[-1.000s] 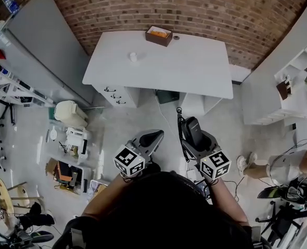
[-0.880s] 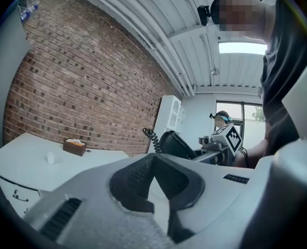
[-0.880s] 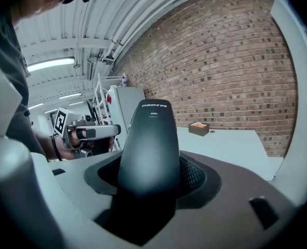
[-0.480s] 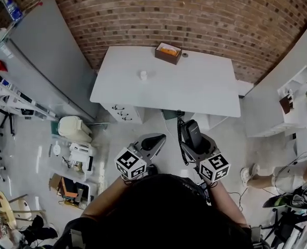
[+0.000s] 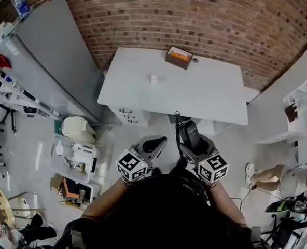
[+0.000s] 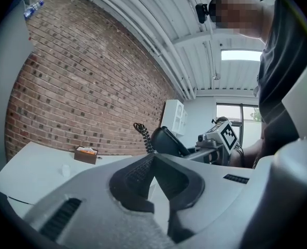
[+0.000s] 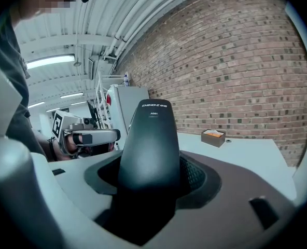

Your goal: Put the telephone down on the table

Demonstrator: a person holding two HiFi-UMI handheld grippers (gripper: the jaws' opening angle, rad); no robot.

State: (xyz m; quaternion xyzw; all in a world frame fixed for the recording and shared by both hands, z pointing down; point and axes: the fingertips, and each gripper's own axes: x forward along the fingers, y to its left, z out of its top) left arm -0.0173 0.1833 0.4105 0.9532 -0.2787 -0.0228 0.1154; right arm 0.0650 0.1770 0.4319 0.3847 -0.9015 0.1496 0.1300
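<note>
A black telephone handset [image 5: 190, 134] with a coiled cord [image 5: 177, 124] stands upright in my right gripper [image 5: 193, 139], which is shut on it over the floor, short of the white table [image 5: 205, 95]. In the right gripper view the handset [image 7: 151, 144] fills the middle between the jaws, and the table [image 7: 241, 157] lies beyond it. My left gripper [image 5: 151, 142] hovers beside the right one, shut with nothing in it. The left gripper view shows its tips [image 6: 153, 162] closed together, with the handset [image 6: 166, 140] to the right.
On the table stand a brown box with orange contents [image 5: 178, 57] and a small white cup [image 5: 153, 79]. A grey cabinet [image 5: 44, 51] is on the left, with floor clutter [image 5: 75, 144] below it. White shelving [image 5: 298, 97] and a person's leg [image 5: 267, 175] are on the right.
The table has come nearer and lower in the head view as the person moved towards it. Both grippers keep the same pose, with the handset still held.
</note>
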